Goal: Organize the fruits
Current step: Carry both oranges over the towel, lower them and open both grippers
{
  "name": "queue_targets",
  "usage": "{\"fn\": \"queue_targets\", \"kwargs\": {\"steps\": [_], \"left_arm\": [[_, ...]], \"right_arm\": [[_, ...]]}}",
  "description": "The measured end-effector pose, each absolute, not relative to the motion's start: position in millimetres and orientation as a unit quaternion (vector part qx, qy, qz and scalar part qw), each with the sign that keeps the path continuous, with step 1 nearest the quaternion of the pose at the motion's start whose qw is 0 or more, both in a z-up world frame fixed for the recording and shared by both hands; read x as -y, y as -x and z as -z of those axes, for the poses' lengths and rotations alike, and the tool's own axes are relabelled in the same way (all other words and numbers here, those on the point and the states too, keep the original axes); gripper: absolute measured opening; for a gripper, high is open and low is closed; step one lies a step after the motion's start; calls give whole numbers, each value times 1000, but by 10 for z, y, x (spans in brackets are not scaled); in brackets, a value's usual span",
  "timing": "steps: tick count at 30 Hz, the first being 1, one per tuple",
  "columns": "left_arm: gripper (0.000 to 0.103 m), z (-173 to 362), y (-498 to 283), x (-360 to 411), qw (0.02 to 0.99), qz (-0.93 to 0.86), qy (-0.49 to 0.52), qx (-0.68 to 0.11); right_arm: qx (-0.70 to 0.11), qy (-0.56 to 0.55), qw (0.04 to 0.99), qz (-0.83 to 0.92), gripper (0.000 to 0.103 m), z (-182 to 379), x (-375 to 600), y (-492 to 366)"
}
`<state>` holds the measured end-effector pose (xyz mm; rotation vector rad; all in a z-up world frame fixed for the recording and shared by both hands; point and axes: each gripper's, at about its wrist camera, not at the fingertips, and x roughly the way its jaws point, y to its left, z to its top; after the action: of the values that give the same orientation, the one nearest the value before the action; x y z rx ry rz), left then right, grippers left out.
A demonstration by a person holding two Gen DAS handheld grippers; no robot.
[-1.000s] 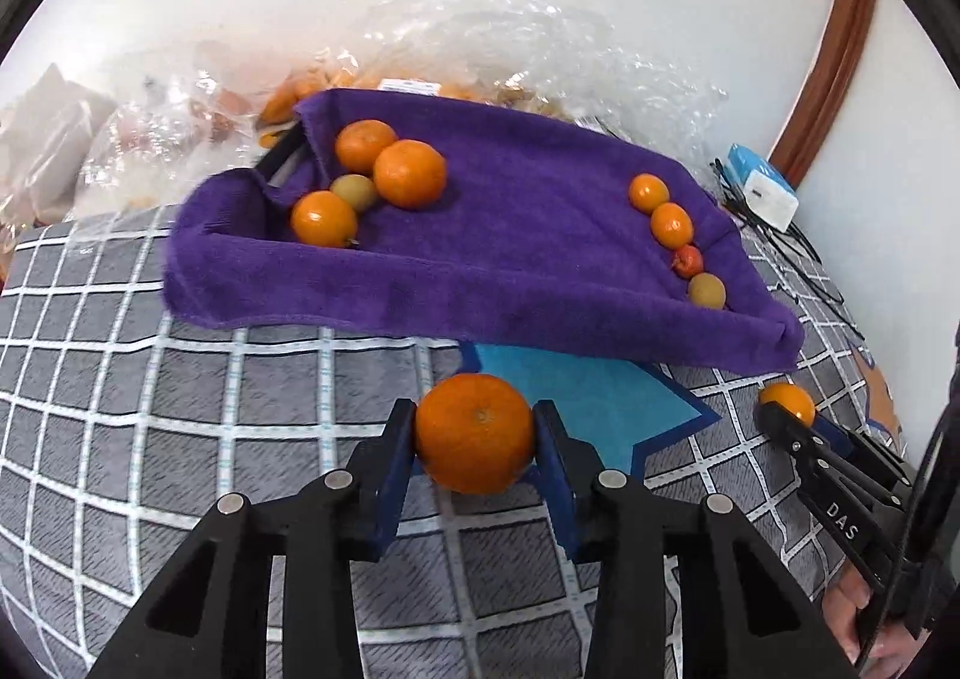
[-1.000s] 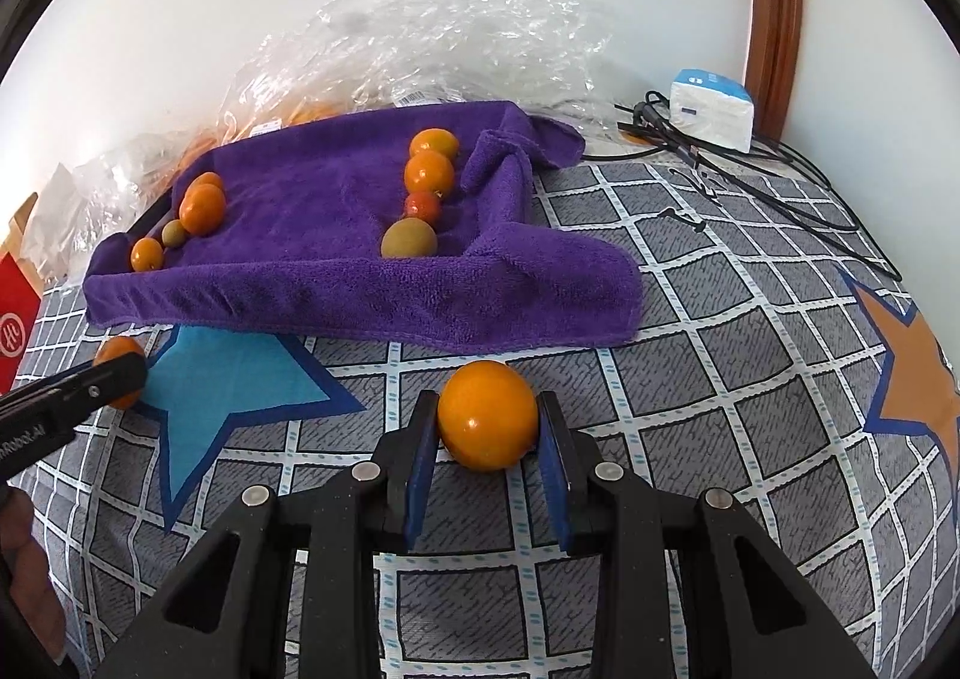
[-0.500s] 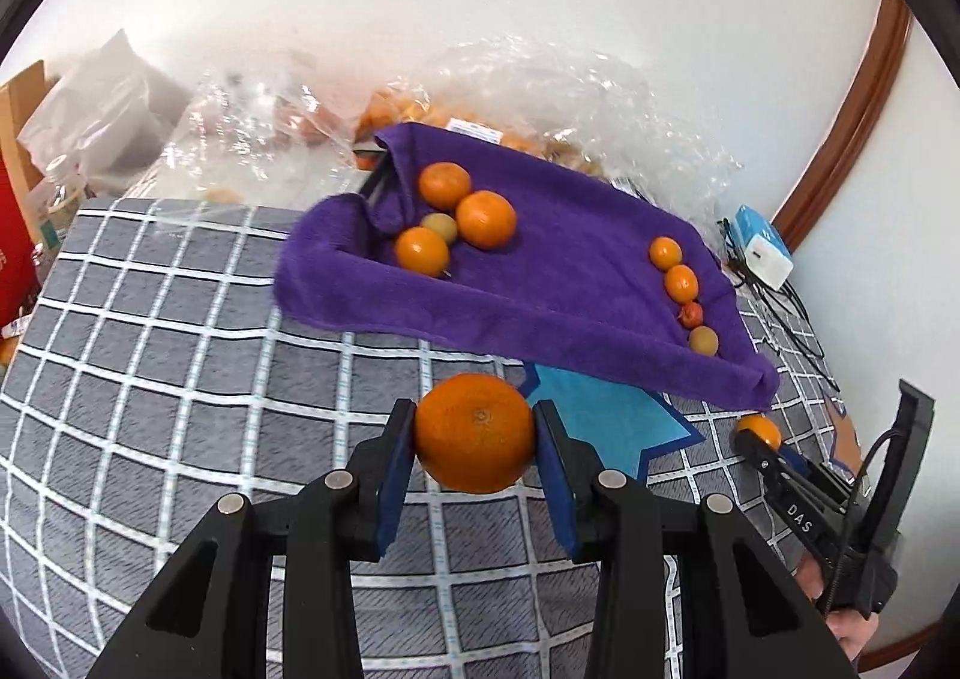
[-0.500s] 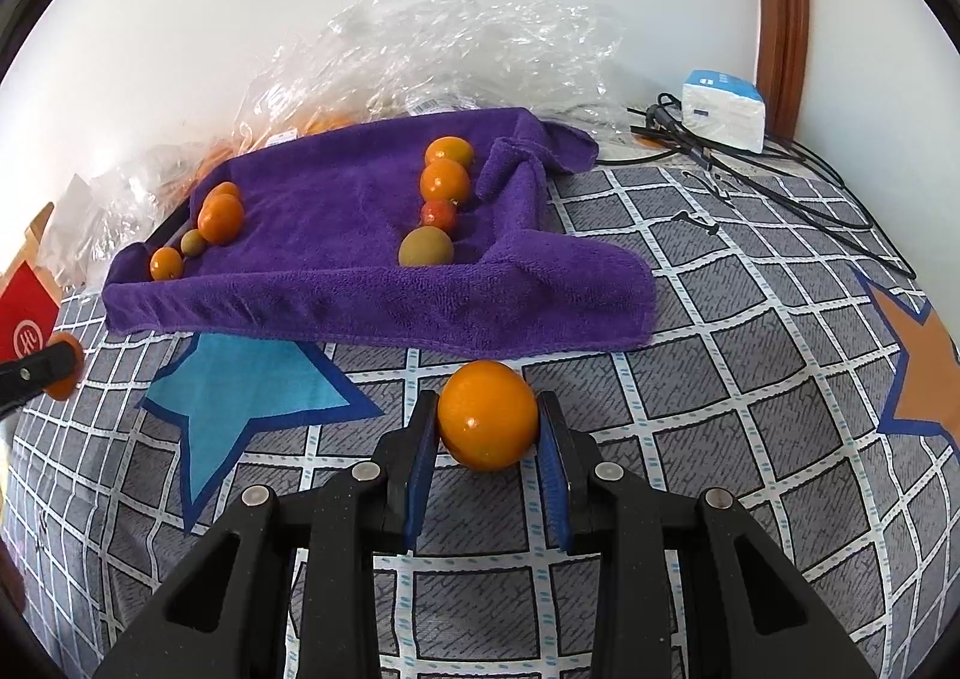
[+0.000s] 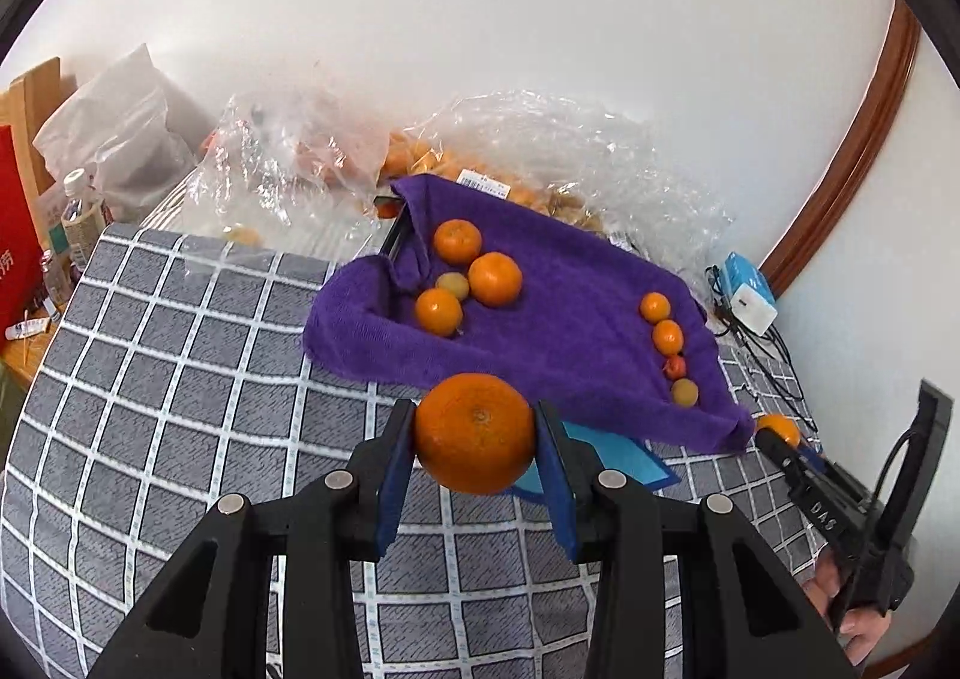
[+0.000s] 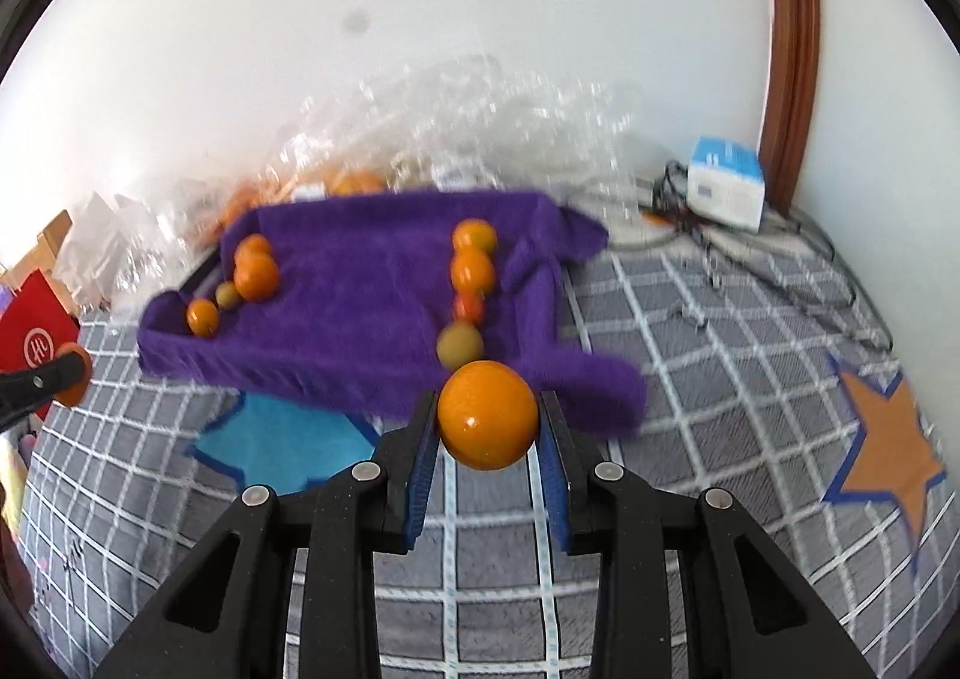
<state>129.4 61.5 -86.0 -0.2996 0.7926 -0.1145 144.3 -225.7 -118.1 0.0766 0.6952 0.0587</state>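
Note:
My left gripper (image 5: 475, 439) is shut on a rough-skinned mandarin (image 5: 474, 432), held above the checked cloth in front of the purple towel tray (image 5: 576, 319). My right gripper (image 6: 487, 427) is shut on a smooth orange fruit (image 6: 487, 414), held above the tray's near right corner (image 6: 588, 379). The right gripper also shows in the left wrist view (image 5: 780, 436). On the towel, a cluster of mandarins (image 5: 495, 278) lies at the left and a row of small fruits (image 5: 667, 336) at the right.
Clear plastic bags with more fruit (image 5: 420, 157) lie behind the tray against the wall. A white and blue charger with cables (image 6: 726, 190) sits at the back right. A red box (image 6: 33, 340) and bottles (image 5: 75, 211) stand at the left table edge.
Both grippers have risen and pulled back with their fruits; the tray now looks smaller and lower in both views. The right wrist view is blurred from moving.

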Motion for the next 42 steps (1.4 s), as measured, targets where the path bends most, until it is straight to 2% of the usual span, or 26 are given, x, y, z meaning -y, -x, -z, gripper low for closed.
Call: {"fn": "queue_targets", "kwargs": {"steps": [8, 19, 42], "left_arm": [[37, 783, -1494, -516, 912, 66, 147, -378], [37, 840, -1973, -454, 908, 72, 150, -384], [37, 1441, -2673, -273, 871, 80, 151, -461]], "right_arm": [[-321, -28, 946, -38, 32, 895, 2167, -1612], [-333, -24, 942, -46, 32, 952, 2108, -2069], [-406, 1, 910, -84, 32, 1573, 1821, -3009]]}}
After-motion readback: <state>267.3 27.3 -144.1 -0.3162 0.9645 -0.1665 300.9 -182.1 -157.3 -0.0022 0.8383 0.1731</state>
